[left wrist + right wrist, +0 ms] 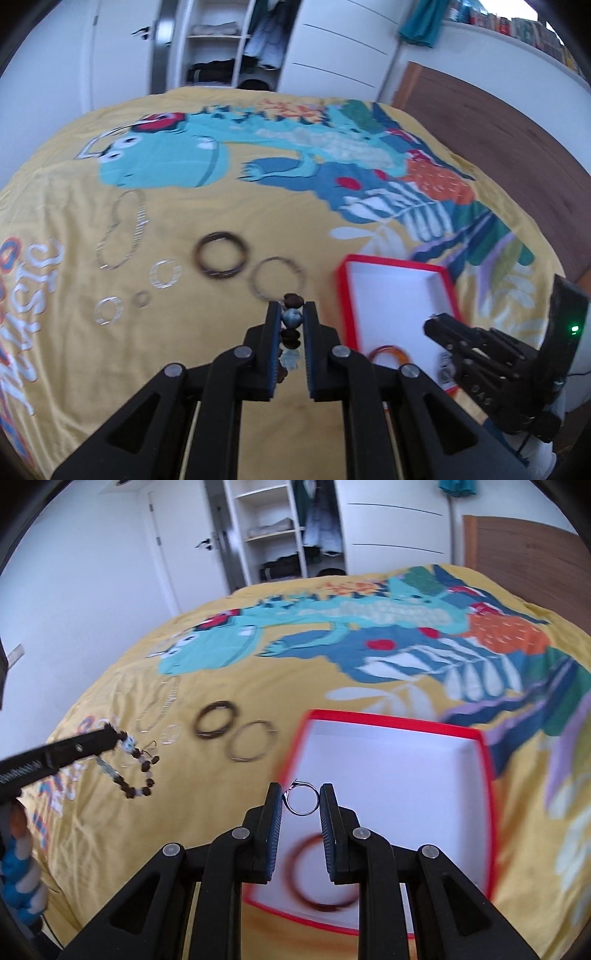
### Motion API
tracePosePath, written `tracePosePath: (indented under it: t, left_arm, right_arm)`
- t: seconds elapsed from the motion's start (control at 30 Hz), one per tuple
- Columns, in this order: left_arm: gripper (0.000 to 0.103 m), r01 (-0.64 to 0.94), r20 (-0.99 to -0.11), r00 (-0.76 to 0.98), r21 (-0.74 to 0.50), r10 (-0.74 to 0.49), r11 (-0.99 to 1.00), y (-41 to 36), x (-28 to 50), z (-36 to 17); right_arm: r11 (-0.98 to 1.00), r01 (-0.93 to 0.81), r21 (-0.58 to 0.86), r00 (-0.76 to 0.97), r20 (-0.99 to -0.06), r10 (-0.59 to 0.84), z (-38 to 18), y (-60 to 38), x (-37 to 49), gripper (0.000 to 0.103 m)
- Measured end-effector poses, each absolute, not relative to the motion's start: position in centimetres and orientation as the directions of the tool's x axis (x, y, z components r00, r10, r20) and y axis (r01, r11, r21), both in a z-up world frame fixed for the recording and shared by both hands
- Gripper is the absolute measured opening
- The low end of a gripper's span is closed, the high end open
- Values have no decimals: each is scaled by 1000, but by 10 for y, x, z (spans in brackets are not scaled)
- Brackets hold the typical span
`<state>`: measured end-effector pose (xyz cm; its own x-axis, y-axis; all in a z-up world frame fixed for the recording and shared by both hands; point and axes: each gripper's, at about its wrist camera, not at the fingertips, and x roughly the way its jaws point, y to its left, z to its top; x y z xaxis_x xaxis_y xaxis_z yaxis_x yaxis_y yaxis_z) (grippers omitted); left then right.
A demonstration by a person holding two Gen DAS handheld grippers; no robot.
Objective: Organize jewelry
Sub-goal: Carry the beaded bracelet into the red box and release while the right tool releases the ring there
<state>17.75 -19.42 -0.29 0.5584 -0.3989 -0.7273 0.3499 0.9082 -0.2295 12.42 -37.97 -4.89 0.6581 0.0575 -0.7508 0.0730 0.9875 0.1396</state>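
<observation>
My left gripper (291, 314) is shut on a beaded bracelet (291, 325) of brown and blue beads, held above the yellow bedspread; the bracelet hangs from it in the right wrist view (138, 771). My right gripper (301, 794) is shut on a silver ring (302, 799) and holds it over the red-rimmed white box (480, 775). An orange-brown bangle (325, 875) lies in the box. The box also shows in the left wrist view (391, 263), with the right gripper (439, 325) over its right side.
On the bedspread left of the box lie a dark brown bangle (221, 254), a thin metal bangle (275, 277), a silver chain bracelet (123, 229) and several small silver rings (165, 273). A wardrobe and a wooden headboard (498, 129) stand beyond the bed.
</observation>
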Motion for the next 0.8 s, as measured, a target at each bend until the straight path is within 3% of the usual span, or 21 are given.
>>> tracePosePath:
  t: [0.33, 0.8]
  left_arm:
    - [10, 469, -722, 484, -264, -495, 843, -311, 198, -10]
    - [11, 446, -843, 365, -214, -395, 869, -338, 216, -115]
  right_arm:
    - [988, 99, 119, 622, -783, 32, -71, -459, 138, 20]
    - [998, 30, 56, 489, -871, 34, -129, -476, 179, 20]
